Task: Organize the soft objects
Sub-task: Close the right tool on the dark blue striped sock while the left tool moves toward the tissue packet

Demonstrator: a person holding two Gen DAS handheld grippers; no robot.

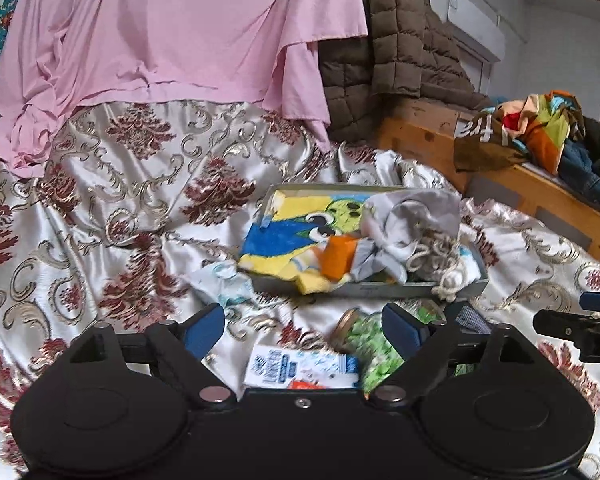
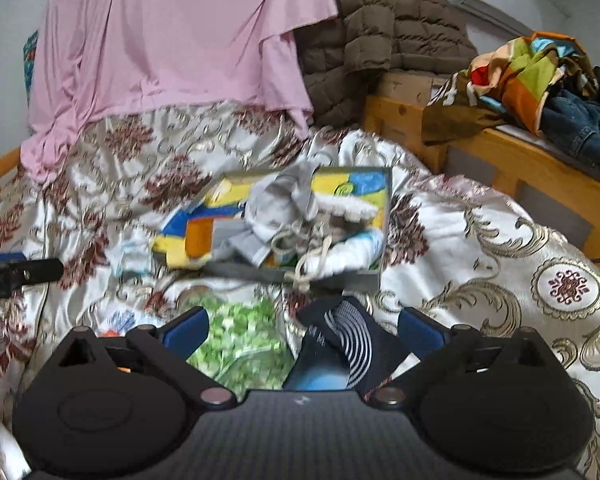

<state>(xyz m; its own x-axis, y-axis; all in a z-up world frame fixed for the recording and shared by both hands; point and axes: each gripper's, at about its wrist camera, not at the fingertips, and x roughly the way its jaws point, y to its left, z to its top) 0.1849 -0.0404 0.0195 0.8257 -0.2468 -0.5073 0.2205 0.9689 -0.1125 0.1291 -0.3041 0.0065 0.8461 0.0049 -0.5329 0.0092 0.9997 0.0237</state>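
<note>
Just in front of the grey box [image 1: 374, 290], on the patterned bedspread [image 1: 112, 216], lie the loose soft things: a green-patterned roll [image 1: 370, 344], a white printed packet [image 1: 300, 366] and a dark striped sock [image 2: 350, 340]. Inside the box sit a yellow and blue towel [image 1: 284, 236], grey cloth [image 1: 408, 220] and cord [image 1: 446, 284], piled past its near rim. The left claw [image 1: 302, 330] stands wide open over the packet and roll, gripping nothing. The right claw [image 2: 302, 326] is also spread wide, with the sock and the green roll lying between its fingers, seemingly unpinched. Each piece looks light and limp, so it would sag and slip; I judge pinching the sock mid-length, through a bunched fold, to be safest.
</note>
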